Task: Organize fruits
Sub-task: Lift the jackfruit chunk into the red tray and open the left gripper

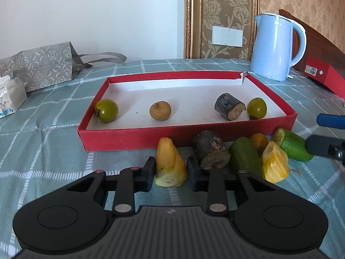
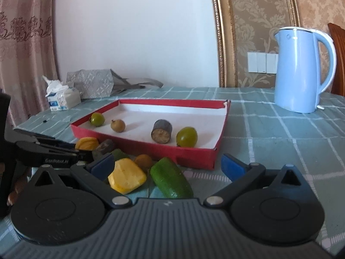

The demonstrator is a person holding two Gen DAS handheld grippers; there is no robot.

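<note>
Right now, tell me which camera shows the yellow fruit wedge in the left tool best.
The left wrist view. There the yellow fruit wedge stands close and whole, pinched between the left tool pads. The right wrist view shows only its rounded top at far left, the rest hidden behind that tool's black fingers.

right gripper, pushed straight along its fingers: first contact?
Likely the green cut fruit piece, lying between the open right gripper fingers; the yellow fruit chunk sits beside it. Depth unclear.
</note>
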